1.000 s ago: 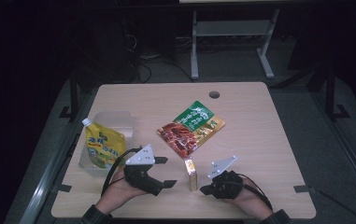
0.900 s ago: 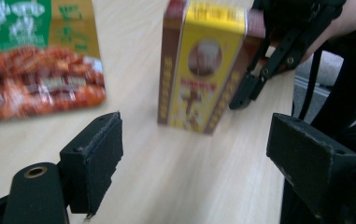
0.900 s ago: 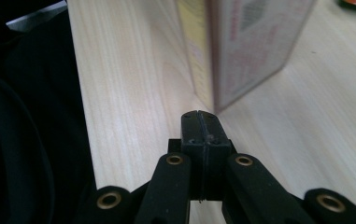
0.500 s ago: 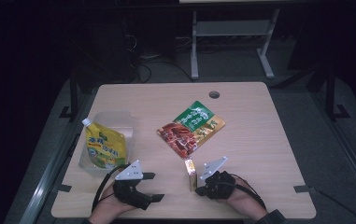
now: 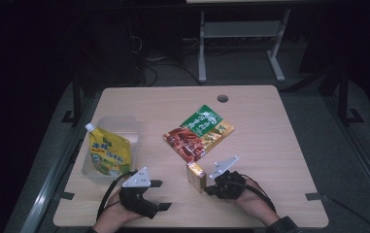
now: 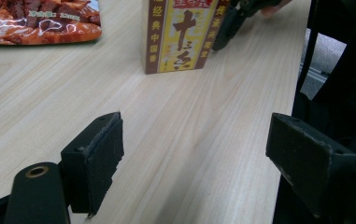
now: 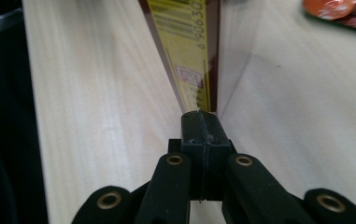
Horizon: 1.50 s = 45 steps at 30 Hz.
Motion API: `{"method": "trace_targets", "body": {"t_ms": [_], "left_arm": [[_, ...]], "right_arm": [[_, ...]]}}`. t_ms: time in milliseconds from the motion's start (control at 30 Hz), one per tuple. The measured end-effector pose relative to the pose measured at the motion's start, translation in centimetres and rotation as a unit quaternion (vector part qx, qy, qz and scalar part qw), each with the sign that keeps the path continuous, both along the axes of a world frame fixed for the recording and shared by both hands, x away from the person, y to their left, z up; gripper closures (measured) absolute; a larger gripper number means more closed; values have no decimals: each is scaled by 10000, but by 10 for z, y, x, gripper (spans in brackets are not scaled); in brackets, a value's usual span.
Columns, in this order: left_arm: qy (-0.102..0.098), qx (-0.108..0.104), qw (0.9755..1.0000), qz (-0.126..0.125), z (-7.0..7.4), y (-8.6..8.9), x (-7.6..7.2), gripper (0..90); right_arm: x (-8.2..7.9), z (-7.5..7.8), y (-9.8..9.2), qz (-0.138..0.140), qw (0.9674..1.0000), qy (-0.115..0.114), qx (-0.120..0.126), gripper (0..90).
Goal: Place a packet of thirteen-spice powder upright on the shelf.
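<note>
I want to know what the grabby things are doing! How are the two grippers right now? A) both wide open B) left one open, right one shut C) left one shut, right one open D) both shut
B: in the left gripper view the left gripper has its jaws wide apart over bare table, while the right gripper has its jaws pressed together, tips against the small box.

The box (image 6: 179, 35) loses its top at the frame edge in the left gripper view; the snack packet (image 6: 35, 21) is also cut off there.
</note>
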State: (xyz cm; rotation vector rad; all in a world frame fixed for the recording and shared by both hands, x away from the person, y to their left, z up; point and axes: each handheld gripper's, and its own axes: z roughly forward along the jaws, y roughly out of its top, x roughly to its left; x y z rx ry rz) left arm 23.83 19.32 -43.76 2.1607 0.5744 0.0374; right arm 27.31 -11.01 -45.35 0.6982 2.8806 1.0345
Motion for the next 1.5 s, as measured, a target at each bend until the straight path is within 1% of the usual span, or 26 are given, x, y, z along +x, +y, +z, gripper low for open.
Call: {"method": "trace_targets", "body": {"t_ms": [33,67,200,267,300,333,367,400,500,600,633,700,767,800,833,900,967,1000,1067,1100,1167,1200,1233,1300,1433,1500], "left_arm": [[-6,5,10000,-20,0,0,0,184],[-13,21,10000,-37,0,0,1,184],[16,38,10000,-45,-1,-2,1,184],[19,47,10000,-49,-2,-2,2,184],[23,42,10000,-56,-2,-2,2,184],[36,46,10000,-54,-2,-3,2,184],[42,45,10000,-59,-2,-3,2,184],[49,45,10000,-62,-2,-3,2,184],[57,44,9999,-97,-3,-3,3,184],[58,45,9999,-87,-4,-2,3,184],[57,67,9999,-91,-4,-1,4,184],[90,61,9999,-96,-4,-1,4,185],[103,67,9999,-103,-5,-2,4,185],[103,84,9998,-164,-6,-2,4,185],[119,82,9998,-170,-6,-2,4,182],[167,58,9998,-82,-9,-2,2,181],[153,128,9998,-67,-10,-2,1,181],[159,149,9997,-80,-9,-1,0,181],[102,153,9998,-65,-8,0,0,181],[74,156,9998,-63,-7,1,0,181],[94,147,9998,-45,-6,3,-2,180],[82,122,9999,-25,-6,4,-2,177],[117,106,9999,27,-6,5,-3,170],[112,177,9997,84,-7,7,-6,160],[89,184,9996,192,-7,11,-10,155],[122,158,9995,238,-8,12,-11,147]], "right_arm": [[2,0,0,-32,10000,15,16,900],[4,0,0,-45,10000,-27,7,900],[11,1,-1,-167,9998,9,57,900],[14,1,-1,-160,9999,-30,55,900],[15,1,0,-212,9997,35,94,900],[17,1,0,-168,9998,-31,52,900],[17,1,1,-202,9998,18,91,900],[17,1,1,-202,9998,15,76,900],[15,5,-2,-194,9997,-46,103,893],[10,13,-9,-251,9994,-64,233,784],[8,16,-12,-287,9991,-48,319,730],[4,21,-17,-308,9984,-88,463,608],[1,26,-20,-399,9971,-92,634,522],[1,27,-21,-397,9968,-115,689,501],[1,29,-19,-441,9961,-152,750,485],[2,31,-15,-428,9953,-202,844,455],[3,33,-8,-433,9950,-305,847,431],[4,34,-5,-422,9950,-339,843,431],[6,34,2,-407,9945,-444,858,431],[8,34,4,-388,9946,-435,863,431],[11,33,10,-351,9949,-469,827,450],[12,33,13,-371,9950,-419,826,459],[13,32,15,-346,9951,-429,818,473],[15,31,20,-346,9958,-479,699,501],[18,31,23,-359,9959,-518,649,580],[19,32,24,-353,9956,-569,661,643]]}}
